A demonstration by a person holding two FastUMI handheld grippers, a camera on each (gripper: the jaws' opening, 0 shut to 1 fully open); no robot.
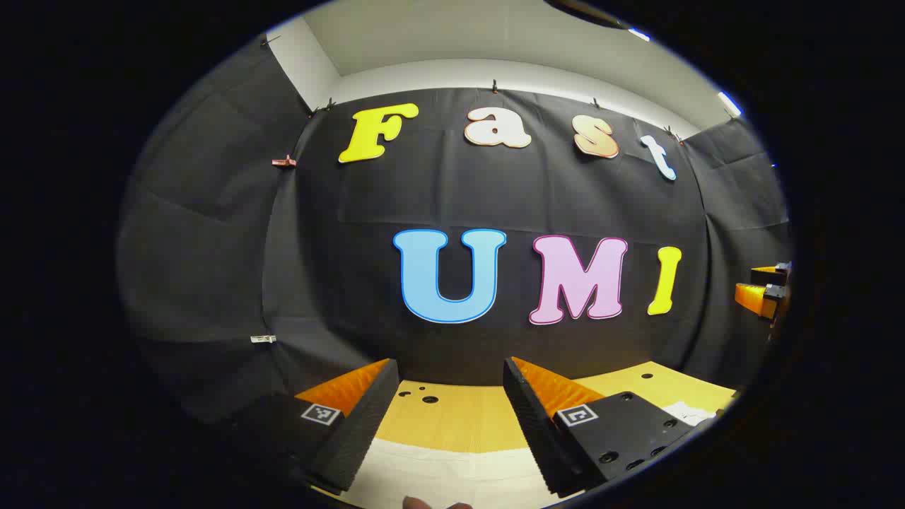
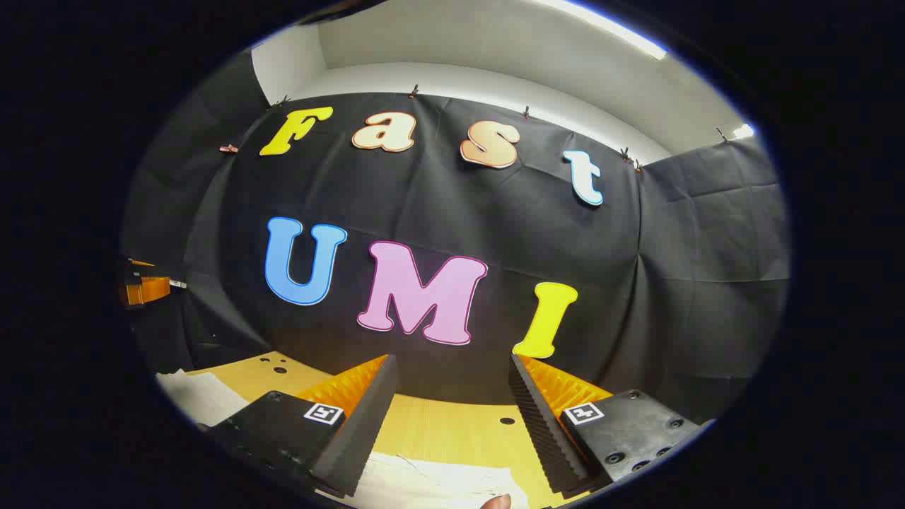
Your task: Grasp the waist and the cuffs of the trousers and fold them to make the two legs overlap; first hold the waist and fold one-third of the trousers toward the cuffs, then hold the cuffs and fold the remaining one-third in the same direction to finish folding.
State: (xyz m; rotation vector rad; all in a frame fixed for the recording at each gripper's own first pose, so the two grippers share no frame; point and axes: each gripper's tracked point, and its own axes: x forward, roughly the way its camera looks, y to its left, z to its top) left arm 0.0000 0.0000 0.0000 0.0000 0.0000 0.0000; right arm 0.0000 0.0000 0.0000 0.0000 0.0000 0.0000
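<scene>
I see my left gripper (image 1: 451, 396) raised above the yellow wooden desk (image 1: 452, 424), its 2 fingers spread wide, nothing between them. My right gripper (image 2: 452, 396) is likewise spread and empty. The pale white cloth trousers (image 1: 452, 474) lie flat along the desk's near edge, below both grippers, touching neither. The right gripper (image 1: 760, 297) also shows at the far right of the left gripper view.

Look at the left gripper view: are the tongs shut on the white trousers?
No. The left tongs stand open above the table, with the white trousers lying flat below them, ungripped.
</scene>
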